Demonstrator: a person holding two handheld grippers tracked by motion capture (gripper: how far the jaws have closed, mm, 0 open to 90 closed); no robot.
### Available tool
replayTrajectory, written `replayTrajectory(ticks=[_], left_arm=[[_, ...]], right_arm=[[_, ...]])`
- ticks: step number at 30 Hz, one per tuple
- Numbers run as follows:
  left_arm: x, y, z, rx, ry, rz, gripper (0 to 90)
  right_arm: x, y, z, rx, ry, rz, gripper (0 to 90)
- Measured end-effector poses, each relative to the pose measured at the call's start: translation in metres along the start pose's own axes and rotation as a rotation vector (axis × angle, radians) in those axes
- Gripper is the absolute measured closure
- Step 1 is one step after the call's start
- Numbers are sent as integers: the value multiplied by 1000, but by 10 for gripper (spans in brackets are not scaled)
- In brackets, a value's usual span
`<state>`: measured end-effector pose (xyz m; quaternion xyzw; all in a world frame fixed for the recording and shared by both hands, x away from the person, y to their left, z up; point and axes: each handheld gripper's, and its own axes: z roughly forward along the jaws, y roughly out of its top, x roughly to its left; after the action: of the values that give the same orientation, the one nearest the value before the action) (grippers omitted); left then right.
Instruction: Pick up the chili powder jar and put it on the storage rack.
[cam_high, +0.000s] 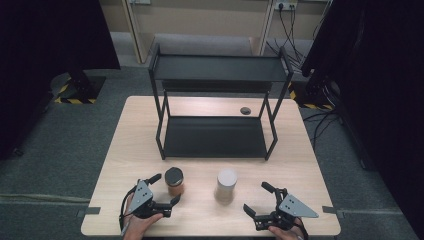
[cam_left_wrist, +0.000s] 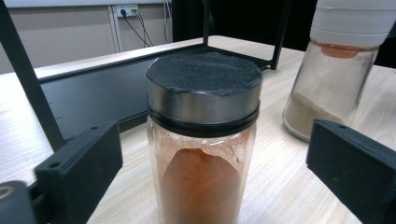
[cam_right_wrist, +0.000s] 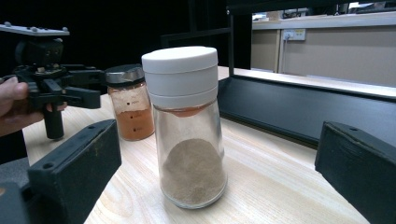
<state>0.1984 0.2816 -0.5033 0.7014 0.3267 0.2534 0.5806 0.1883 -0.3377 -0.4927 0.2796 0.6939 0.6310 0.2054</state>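
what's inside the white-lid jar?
The white-lid jar holds a mound of grey-beige powder, filling roughly its lower third. The opaque white cap hides whatever sits above the orange insert at the neck.

Black-lidded spice jar upright between spread fingers, untouched; white-capped jar beyond.
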Motion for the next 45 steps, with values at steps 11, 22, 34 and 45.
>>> replayTrajectory(ticks=[11,22,34,45], left_arm=[[5,9,14,40,-20,-3,96],[10,16,26,91,-18,10,313],[6,20,23,68,-24,20,318],[7,37,25,55,-46,11,318]], right_arm=[[0,0,1,4,0,5,8],[-1,-1,1,4,1,13,14],[-1,-1,1,5,2,11,18],[-1,-1,2,7,2,12,18]])
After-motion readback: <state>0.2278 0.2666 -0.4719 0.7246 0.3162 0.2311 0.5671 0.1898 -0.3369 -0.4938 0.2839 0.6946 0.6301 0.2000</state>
